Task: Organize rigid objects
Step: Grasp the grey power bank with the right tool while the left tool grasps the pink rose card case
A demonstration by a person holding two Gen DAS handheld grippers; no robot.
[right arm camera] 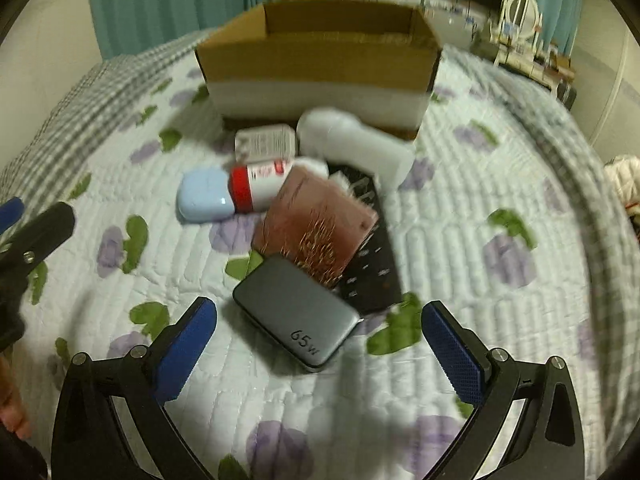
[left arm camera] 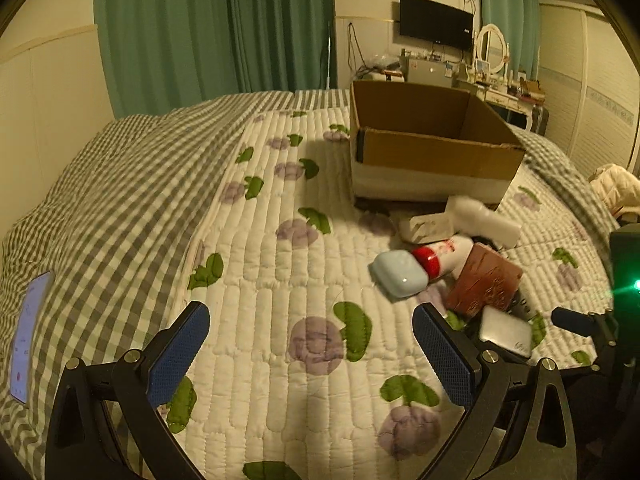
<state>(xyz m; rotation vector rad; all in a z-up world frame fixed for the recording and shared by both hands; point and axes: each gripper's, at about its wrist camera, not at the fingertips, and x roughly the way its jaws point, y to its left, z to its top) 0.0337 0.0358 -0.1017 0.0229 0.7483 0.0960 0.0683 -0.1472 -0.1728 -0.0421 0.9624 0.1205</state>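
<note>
- Phone [left arm camera: 30, 336], screen lit, lies on the checked blanket [left arm camera: 120, 200] at the far left edge of the bed, well apart from everything else.
- L gripper [left arm camera: 312, 354] hangs over the quilt [left arm camera: 256, 264], jaws spread wide, nothing btwn the blue pads [left arm camera: 178, 356]. It sits left of the pile, not touching it.
- Light-blue case [right arm camera: 206, 196] is the leftmost item of the pile, touching the red-capped tube [right arm camera: 256, 188] just to its right.
- White packet [right arm camera: 266, 142] lies behind the tube, near the box front.
- Cardboard box [right arm camera: 316, 60], open on top, stands upright on the quilt behind the pile, toward the far edge of the bed. What's inside, can't tell.
- Reddish-brown box [right arm camera: 320, 220] sits mid-pile, overlapping a black remote [right arm camera: 372, 276] on its right side.
- Grey charger [right arm camera: 296, 320] marked 65W lies at the near end of the pile, touching the brown box.
- R gripper [right arm camera: 320, 354] is over the charger, jaws released and wide, pads either side of it w/o contact.
- White bottle-shaped item [right arm camera: 352, 140] lies on its side just in front of the box's right corner.
- Dresser w/ oval mirror [left arm camera: 492, 50] and wall TV [left arm camera: 436, 22] stand beyond the bed, far right.
</note>
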